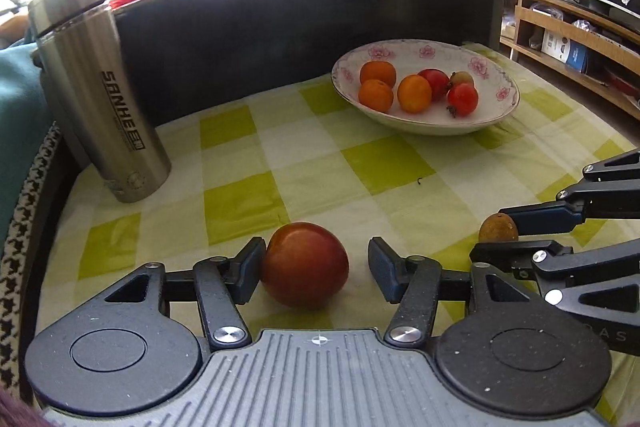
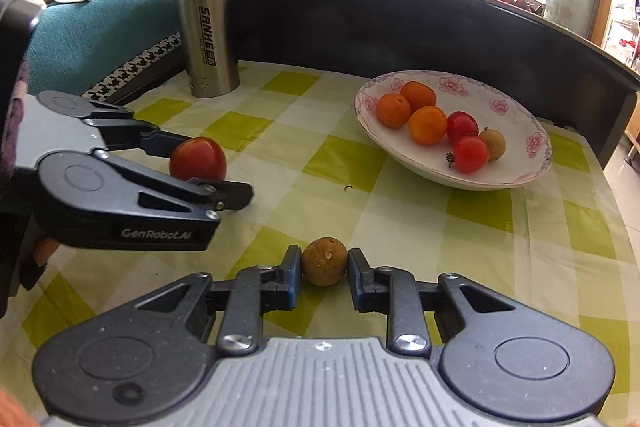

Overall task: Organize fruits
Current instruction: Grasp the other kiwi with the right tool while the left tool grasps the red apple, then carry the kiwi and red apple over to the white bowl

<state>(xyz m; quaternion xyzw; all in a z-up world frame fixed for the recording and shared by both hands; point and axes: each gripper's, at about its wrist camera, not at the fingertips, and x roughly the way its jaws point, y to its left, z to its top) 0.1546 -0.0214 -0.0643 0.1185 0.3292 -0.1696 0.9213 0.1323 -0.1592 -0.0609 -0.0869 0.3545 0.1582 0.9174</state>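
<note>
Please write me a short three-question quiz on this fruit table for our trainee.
1. True or false: the left tongs have closed fully on the red fruit.
2. Which fruit sits between the right tongs? A) an orange B) the brown fruit C) a banana
3. How many fruits lie in the bowl?

Key:
1. False: one finger touches the red fruit, while the other stands clear of it.
2. B; it rests on the checked cloth, with the fingers close on both sides.
3. Six: three orange, two red, one tan.
</note>
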